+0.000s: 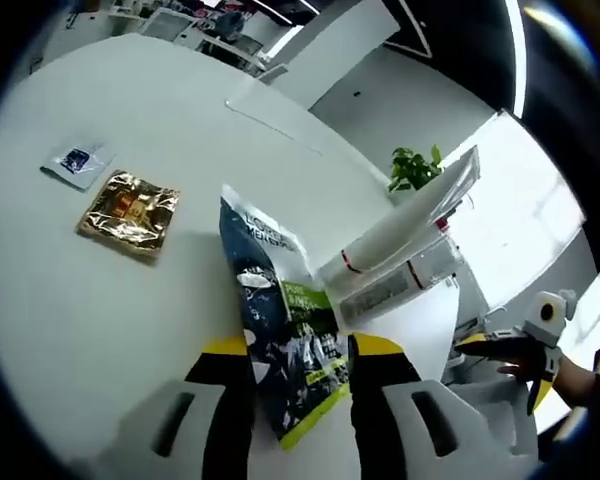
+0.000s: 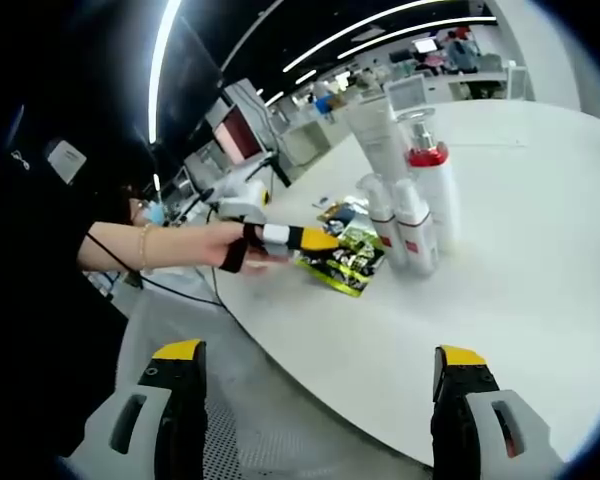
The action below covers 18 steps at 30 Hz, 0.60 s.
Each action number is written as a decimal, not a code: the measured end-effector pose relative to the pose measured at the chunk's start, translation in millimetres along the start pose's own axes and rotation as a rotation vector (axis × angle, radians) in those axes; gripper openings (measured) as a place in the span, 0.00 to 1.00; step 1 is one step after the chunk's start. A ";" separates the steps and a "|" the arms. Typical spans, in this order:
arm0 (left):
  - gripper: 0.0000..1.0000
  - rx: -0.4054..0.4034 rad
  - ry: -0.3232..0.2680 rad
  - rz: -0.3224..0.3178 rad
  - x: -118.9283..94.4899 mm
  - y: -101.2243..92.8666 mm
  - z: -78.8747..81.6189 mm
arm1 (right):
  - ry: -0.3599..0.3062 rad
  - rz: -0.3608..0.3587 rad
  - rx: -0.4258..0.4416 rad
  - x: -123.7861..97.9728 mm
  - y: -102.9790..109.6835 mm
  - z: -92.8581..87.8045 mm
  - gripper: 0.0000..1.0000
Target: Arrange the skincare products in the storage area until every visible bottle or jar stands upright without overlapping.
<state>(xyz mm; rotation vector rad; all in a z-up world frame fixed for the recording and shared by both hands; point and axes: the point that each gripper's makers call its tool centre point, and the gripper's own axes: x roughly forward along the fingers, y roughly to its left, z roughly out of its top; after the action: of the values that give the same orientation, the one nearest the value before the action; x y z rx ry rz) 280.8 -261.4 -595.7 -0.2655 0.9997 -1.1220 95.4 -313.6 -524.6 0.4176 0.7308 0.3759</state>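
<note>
My left gripper (image 1: 300, 350) is shut on a dark blue and green sachet (image 1: 280, 330) that stands up between its jaws over the white table (image 1: 130, 320). The right gripper view shows that gripper (image 2: 315, 240) in a person's hand, holding the sachet (image 2: 348, 260) low near the table's edge. Just beyond it stand a white pump bottle with a red collar (image 2: 432, 185), two smaller white bottles (image 2: 387, 225) and a tall white tube (image 2: 378, 135), close together. The same cluster (image 1: 405, 250) appears right of the sachet. My right gripper (image 2: 315, 400) is open and holds nothing, off the table's edge.
A gold foil packet (image 1: 130, 212) and a small white sachet (image 1: 77, 162) lie flat on the table to the left. A green plant (image 1: 415, 168) stands beyond the table. Desks and monitors (image 2: 245, 130) fill the room behind. The floor (image 2: 280, 400) lies below the table's rim.
</note>
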 end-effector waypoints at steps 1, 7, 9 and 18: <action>0.31 0.006 0.000 0.005 0.5 1.6 0.5 | 0.000 0.001 0.000 0.0 0.0 0.1 0.99; 0.38 0.081 -0.005 0.067 -2.6 4.7 3.1 | -0.003 0.002 0.000 0.1 -1.1 0.5 0.99; 0.38 0.091 0.000 0.080 -3.5 7.5 2.7 | -0.004 0.002 0.000 -0.2 0.4 0.2 0.98; 0.41 0.107 0.004 0.118 -8.1 10.2 1.4 | -0.010 0.005 0.003 -0.7 1.4 1.1 0.98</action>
<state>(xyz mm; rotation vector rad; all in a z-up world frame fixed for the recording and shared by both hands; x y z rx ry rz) 287.7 -250.3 -597.1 -0.1163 0.9436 -1.0646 95.5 -313.0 -522.7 0.4239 0.7207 0.3771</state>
